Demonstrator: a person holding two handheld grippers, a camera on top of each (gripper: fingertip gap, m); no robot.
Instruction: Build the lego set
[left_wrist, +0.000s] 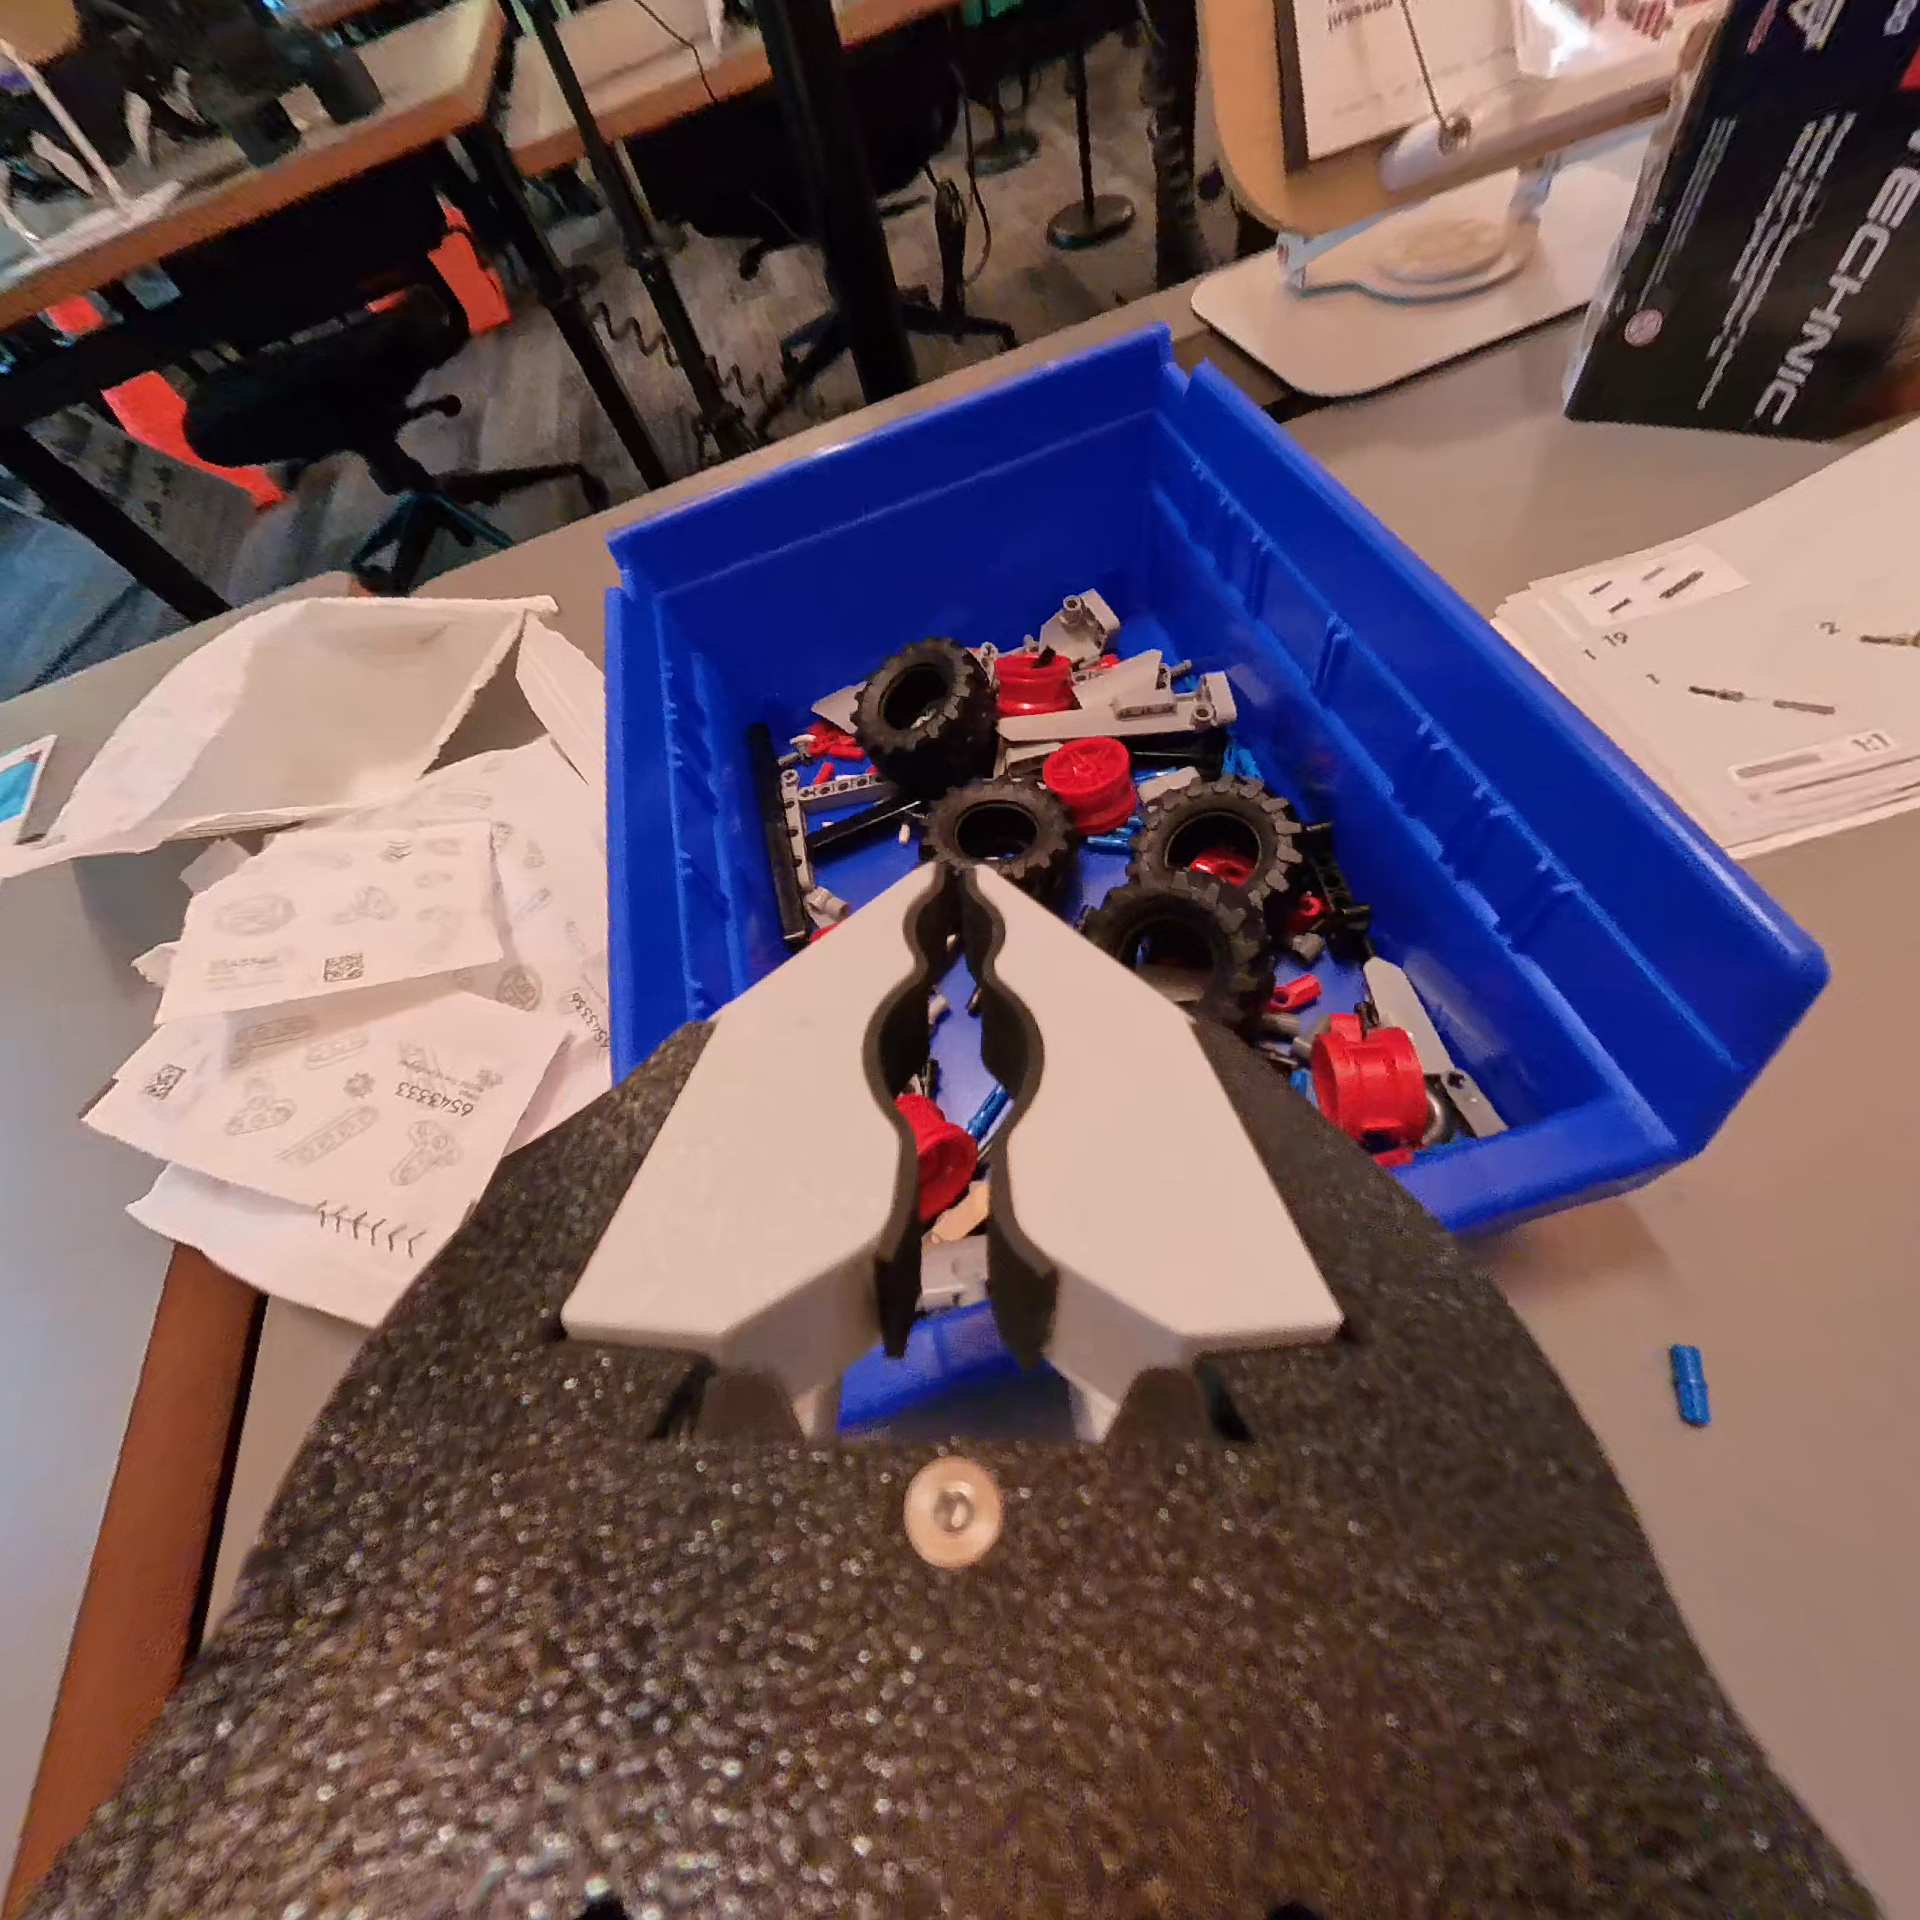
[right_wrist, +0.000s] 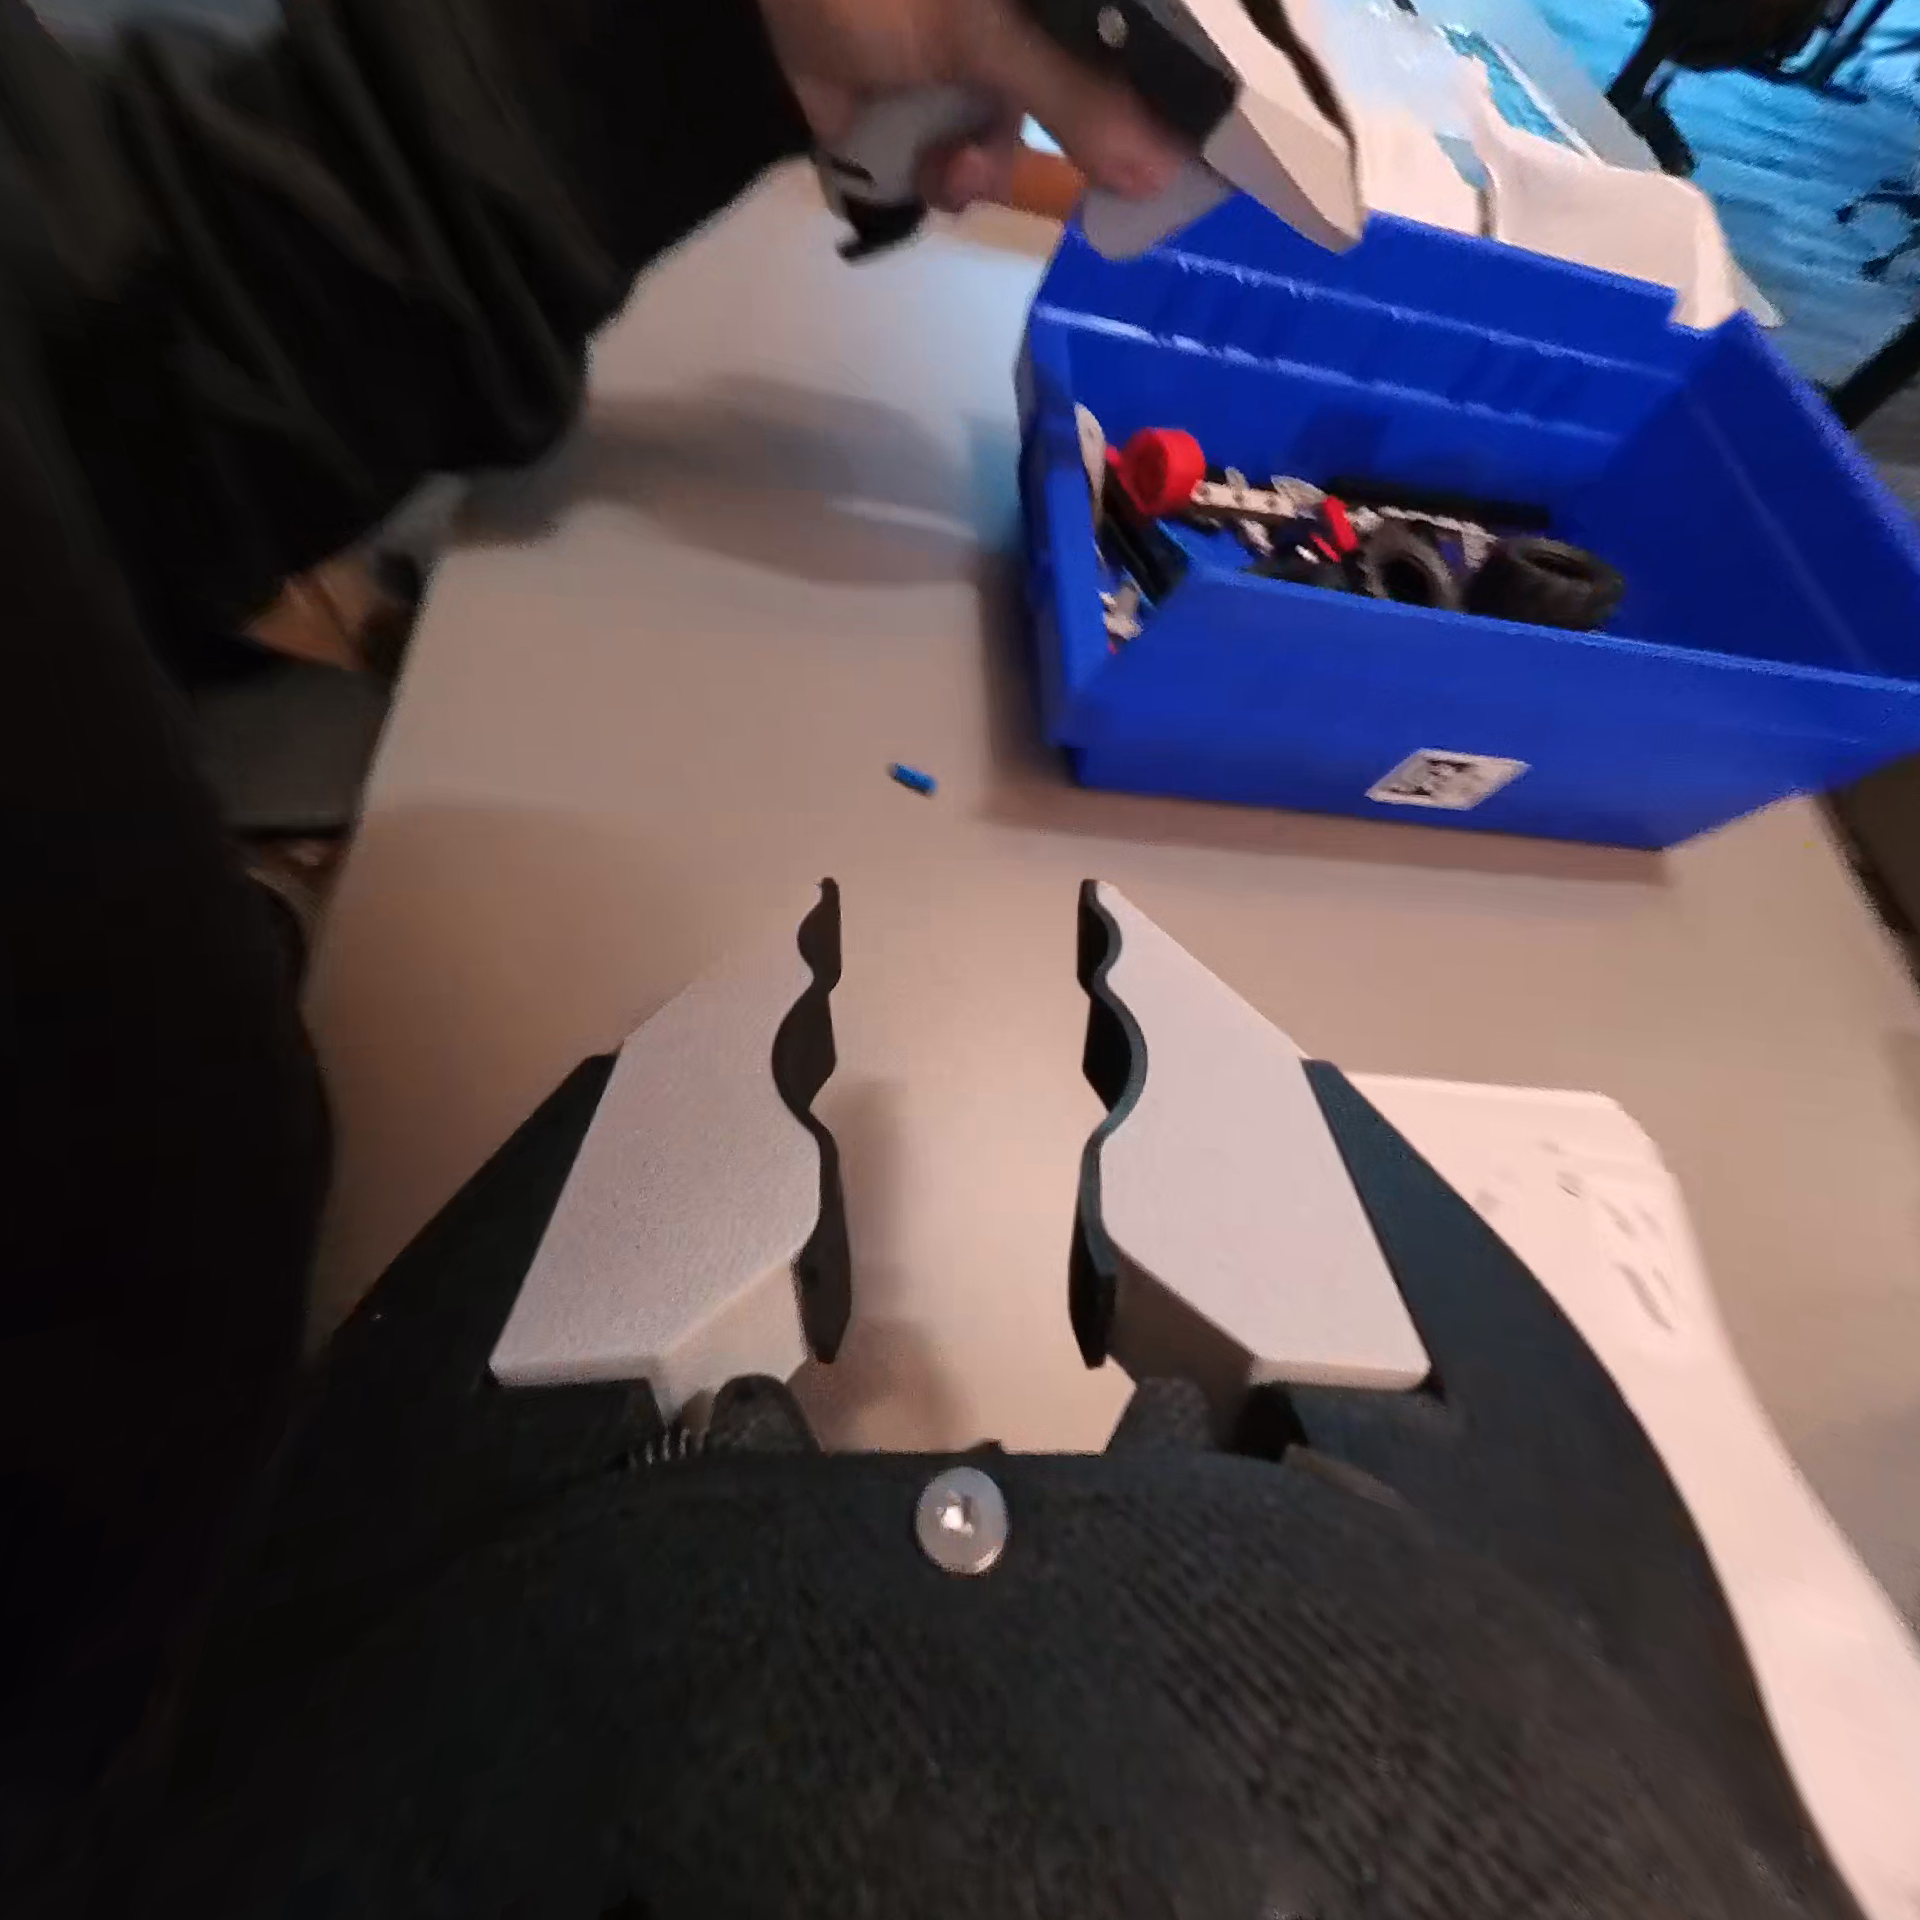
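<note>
Grey matte tabletop (left_wrist: 1558, 1558) under everything, office desks behind. Left gripper (left_wrist: 956, 883) hangs over the blue plastic bin (left_wrist: 1558, 831), its wavy black-lined grey fingers pressed nearly together with nothing between them. Inside the bin sit knobby black tires (left_wrist: 925, 712), red hubs (left_wrist: 1366, 1075) and grey beams (left_wrist: 1122, 712), all loose. Right gripper (right_wrist: 956, 899) is spread wide over bare table, empty. One small blue pin (right_wrist: 912, 776) lies alone beside the bin. Torn white paper bags (left_wrist: 343, 987) lie left of it, instruction sheets (left_wrist: 1766, 707) to its right.
</note>
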